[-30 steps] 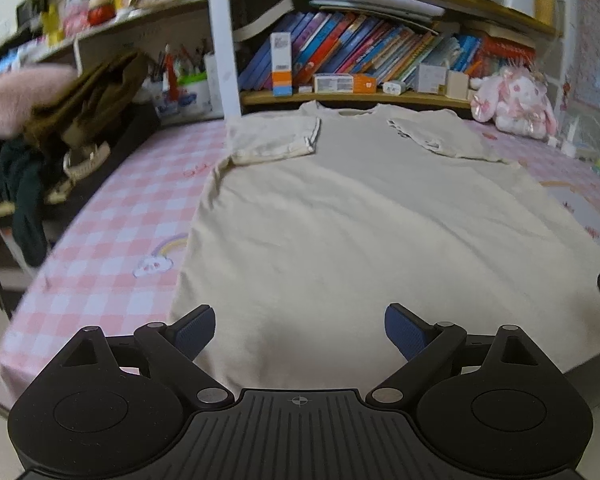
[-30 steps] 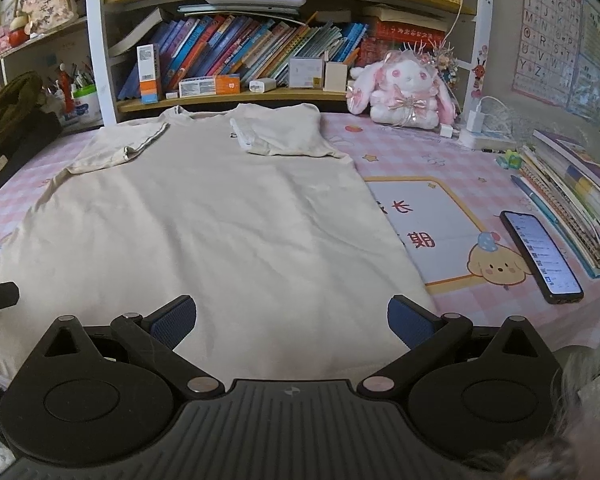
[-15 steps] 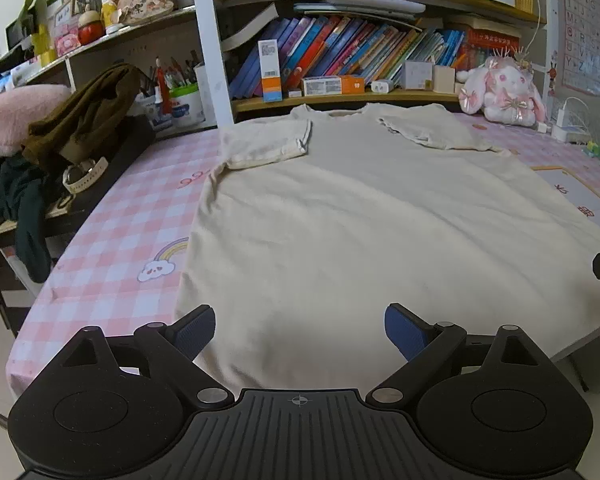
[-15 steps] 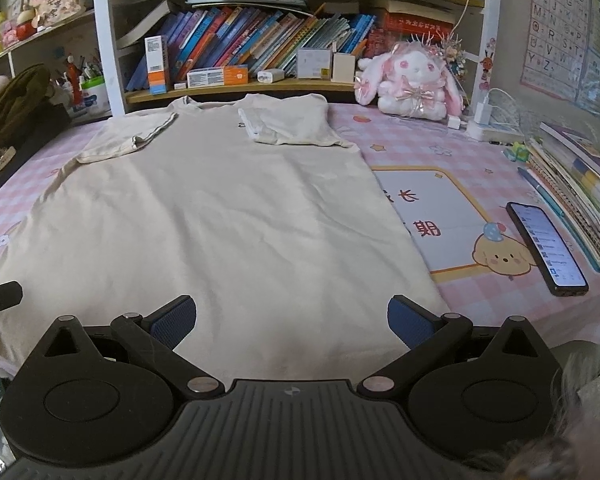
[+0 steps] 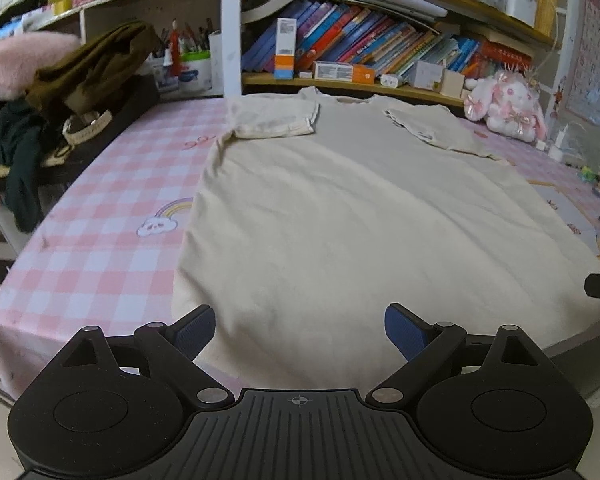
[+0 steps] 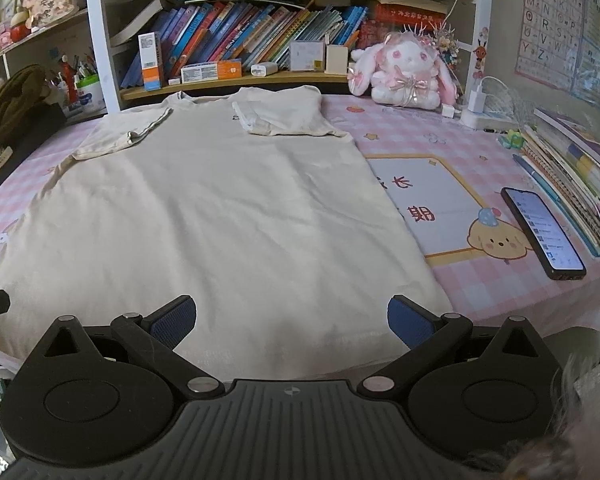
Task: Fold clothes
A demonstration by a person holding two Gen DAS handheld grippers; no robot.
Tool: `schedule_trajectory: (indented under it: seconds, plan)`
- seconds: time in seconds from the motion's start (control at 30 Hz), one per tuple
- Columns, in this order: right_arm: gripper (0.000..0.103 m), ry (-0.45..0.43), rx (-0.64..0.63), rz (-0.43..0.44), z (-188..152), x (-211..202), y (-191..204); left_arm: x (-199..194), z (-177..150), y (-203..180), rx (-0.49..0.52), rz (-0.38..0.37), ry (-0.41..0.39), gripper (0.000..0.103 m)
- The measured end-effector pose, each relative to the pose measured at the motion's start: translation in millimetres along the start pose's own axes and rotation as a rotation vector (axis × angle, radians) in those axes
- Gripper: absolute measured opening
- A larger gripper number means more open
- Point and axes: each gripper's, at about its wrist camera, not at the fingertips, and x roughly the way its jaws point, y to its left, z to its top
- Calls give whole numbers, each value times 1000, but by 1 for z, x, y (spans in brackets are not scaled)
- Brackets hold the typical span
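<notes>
Two spread grippers, left (image 5: 299,327) and right (image 6: 291,320), over pink checked tablecloth (image 5: 100,248) before bookshelf (image 6: 236,40).

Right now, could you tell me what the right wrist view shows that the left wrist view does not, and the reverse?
Only the right wrist view shows the phone lying screen-up on the table, the alphabet poster and the stack of books at the table's right edge. Only the left wrist view shows the pile of dark clothes and the pink fluffy item off the table's left side. Both show the cream T-shirt spread flat with both sleeves folded in, the plush bunny, the bookshelf, and each view's own gripper open, left gripper and right gripper.
</notes>
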Motion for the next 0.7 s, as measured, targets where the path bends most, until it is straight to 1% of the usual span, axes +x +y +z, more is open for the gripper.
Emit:
schedule_trajectory:
  seconds: [0.07, 0.13, 0.2, 0.33, 0.57, 0.63, 0.7]
  plan:
    - [103, 2, 8, 3, 0, 1, -5, 1, -2, 5, -19, 5, 9, 94]
    - [103, 3, 21, 12, -1, 3, -12, 2, -3, 11, -32, 29, 16, 94]
    - [103, 4, 33, 22, -2, 5, -19, 1, -4, 18, -44, 38, 17, 94]
    - [103, 15, 28, 15, -4, 12, -41, 1, -8, 35, -83, 37, 24, 92]
    - [103, 41, 21, 2, -6, 24, -79, 0, -14, 61, -133, 68, 44, 92]
    - [103, 58, 23, -1, -5, 29, -88, 1, -13, 69, -151, 69, 49, 89]
    - [103, 72, 22, 0, -4, 34, -96, 3, -13, 75, -169, 76, 61, 79]
